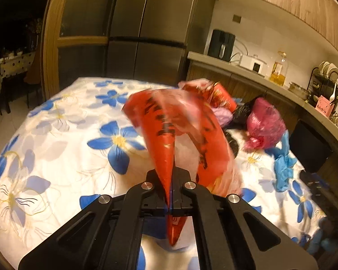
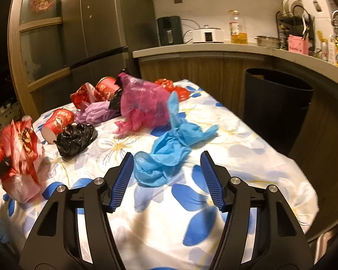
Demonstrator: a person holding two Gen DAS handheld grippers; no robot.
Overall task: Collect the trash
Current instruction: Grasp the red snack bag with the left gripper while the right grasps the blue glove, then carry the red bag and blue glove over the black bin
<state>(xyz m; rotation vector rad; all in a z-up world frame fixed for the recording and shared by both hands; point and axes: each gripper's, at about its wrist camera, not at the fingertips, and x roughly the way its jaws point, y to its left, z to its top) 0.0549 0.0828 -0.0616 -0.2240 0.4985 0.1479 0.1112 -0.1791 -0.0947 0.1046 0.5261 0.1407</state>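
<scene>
now the right gripper (image 2: 166, 175), jaws apart, faces the blue glove (image 2: 166, 155) lying just beyond, stretching far-right; the left gripper (image 1: 172, 193) is clamped on the red bag (image 1: 169, 126).

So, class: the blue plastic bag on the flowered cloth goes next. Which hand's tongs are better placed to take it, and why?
Right. The right tongs are open and empty, with the blue bag lying just ahead between the fingers. The left tongs are shut on the red bag.
</scene>
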